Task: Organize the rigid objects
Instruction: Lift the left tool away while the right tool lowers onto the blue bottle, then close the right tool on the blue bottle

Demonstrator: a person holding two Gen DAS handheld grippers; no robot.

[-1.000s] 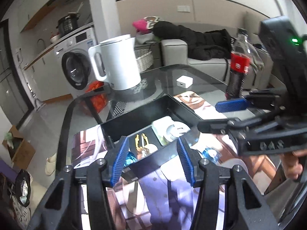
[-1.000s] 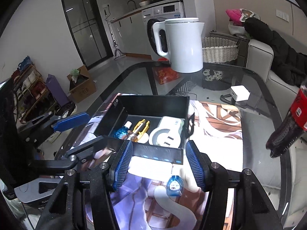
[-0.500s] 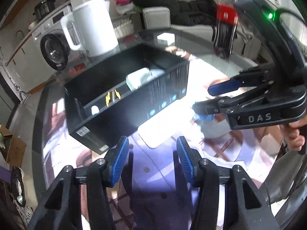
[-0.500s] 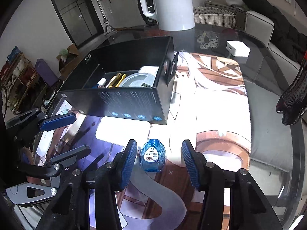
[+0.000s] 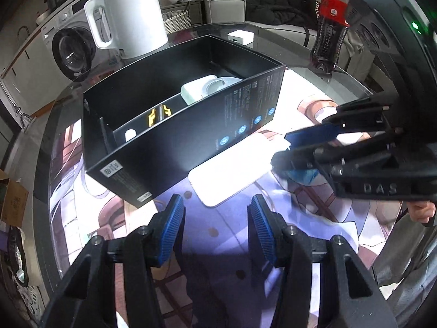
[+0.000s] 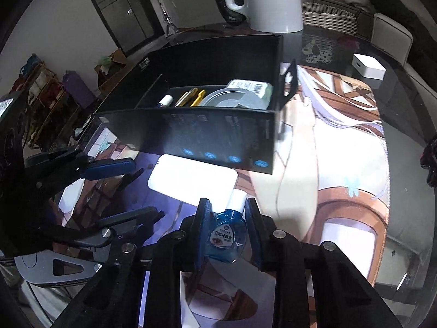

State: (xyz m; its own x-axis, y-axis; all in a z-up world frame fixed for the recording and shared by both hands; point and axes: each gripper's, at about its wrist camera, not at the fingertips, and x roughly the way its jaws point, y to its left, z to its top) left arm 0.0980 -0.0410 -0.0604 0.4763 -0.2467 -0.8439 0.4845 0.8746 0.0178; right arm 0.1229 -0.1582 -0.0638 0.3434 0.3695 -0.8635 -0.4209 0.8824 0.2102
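Now that the right gripper (image 6: 226, 228) has just closed on the small blue eye-drop bottle (image 6: 224, 236) (at six o'clock of the black cardboard box (image 6: 218, 134)), boxing it should follow; the left gripper (image 5: 215, 228) hangs half-open, empty.

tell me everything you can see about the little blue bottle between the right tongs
The small translucent blue plastic bottle has a white screw cap and a dark label printed with white characters and an eye picture. It lies low over the printed desk mat, cap pointing toward the black cardboard box. The right tongs have just been closing, and their blue pads now press on both sides of its body. Its cap sits near the flat white rectangular slab.
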